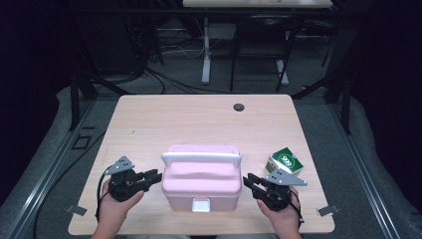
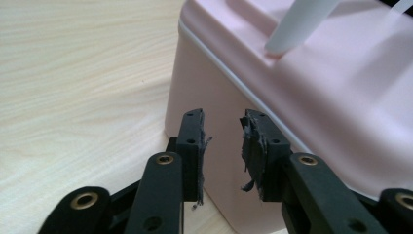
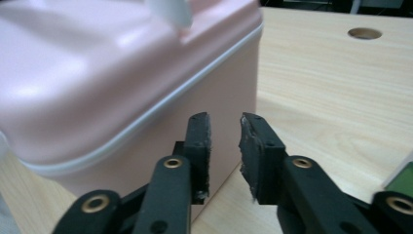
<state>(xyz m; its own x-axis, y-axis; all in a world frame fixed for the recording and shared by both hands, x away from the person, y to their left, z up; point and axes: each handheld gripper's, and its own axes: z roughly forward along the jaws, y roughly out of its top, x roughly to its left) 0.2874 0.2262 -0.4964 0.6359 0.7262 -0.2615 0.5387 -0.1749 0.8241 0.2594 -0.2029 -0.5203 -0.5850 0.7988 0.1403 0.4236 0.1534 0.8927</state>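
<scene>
The left gripper [image 1: 153,177] was held with its jaws apart and nothing between them, just beside the left wall of the pink box [image 1: 201,179]. The right gripper [image 1: 250,183] was likewise parted and empty at the box's right wall. The box was set near the front edge of the worktop [image 1: 199,117], midway along it. A green carton [image 1: 284,160] was seen toward the right edge. Bare worktop was left behind the box, up to the far edge.
</scene>
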